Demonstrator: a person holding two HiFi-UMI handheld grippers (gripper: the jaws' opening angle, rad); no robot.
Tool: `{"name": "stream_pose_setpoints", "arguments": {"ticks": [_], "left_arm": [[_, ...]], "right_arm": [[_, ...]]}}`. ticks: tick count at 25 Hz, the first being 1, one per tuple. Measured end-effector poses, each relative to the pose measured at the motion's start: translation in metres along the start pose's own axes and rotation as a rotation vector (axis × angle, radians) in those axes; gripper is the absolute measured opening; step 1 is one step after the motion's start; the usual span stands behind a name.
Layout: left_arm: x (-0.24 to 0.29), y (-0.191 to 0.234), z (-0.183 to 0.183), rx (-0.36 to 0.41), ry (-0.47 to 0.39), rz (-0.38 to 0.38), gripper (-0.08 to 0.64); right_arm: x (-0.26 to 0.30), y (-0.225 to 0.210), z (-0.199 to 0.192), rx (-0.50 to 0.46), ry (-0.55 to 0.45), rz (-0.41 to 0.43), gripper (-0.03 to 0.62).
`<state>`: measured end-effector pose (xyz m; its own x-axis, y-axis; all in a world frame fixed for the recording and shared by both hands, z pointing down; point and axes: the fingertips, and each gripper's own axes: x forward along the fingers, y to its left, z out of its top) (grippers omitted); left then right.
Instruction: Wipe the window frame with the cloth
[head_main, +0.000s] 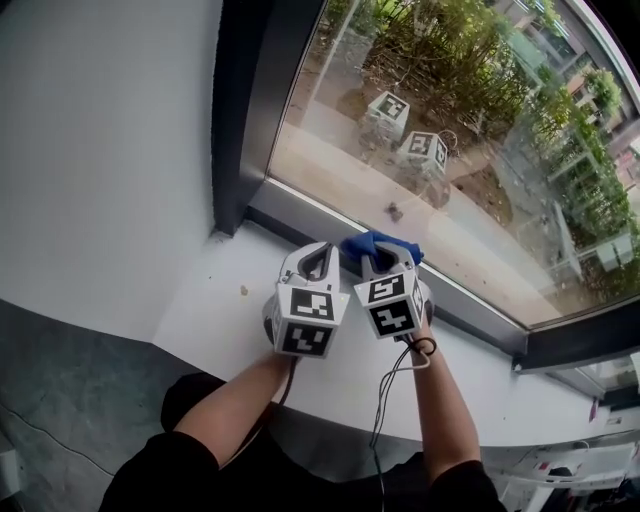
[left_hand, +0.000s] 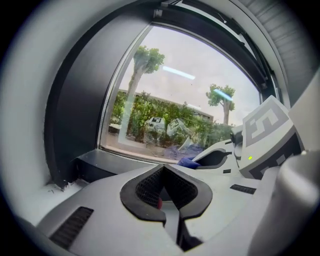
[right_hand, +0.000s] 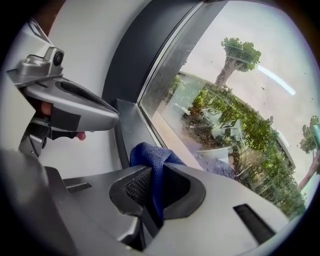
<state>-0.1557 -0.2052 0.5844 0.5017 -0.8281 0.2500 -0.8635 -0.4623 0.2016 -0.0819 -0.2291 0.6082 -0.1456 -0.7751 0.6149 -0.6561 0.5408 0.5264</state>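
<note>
Right gripper (right_hand: 154, 210) pinches a cloth (right_hand: 150, 152) fold; rubbing the frame (right_hand: 127, 127) ahead could tug it loose. Left gripper (left_hand: 171, 215), pressed together, crowds it.

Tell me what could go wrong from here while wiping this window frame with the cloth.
The blue fabric cloth is pinched by one thin fold in the right gripper; dragging along the dark grey window frame may pull it out. The shut, empty left gripper sits close beside it, so they could collide.
</note>
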Motion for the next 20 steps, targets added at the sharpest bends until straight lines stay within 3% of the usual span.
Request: {"name": "stream_pose_setpoints", "arguments": {"ticks": [12,20], "left_arm": [[-0.003,0.031,0.006,-0.026,-0.021,0.065,0.005],[-0.008,0.043,0.005,-0.051,-0.020,0.093,0.005]], "right_arm": [[0.010,0.012,0.020,-0.031,-0.009,0.053,0.023],[0.025,0.029,0.056,-0.023,-0.026,0.083,0.023]]}}
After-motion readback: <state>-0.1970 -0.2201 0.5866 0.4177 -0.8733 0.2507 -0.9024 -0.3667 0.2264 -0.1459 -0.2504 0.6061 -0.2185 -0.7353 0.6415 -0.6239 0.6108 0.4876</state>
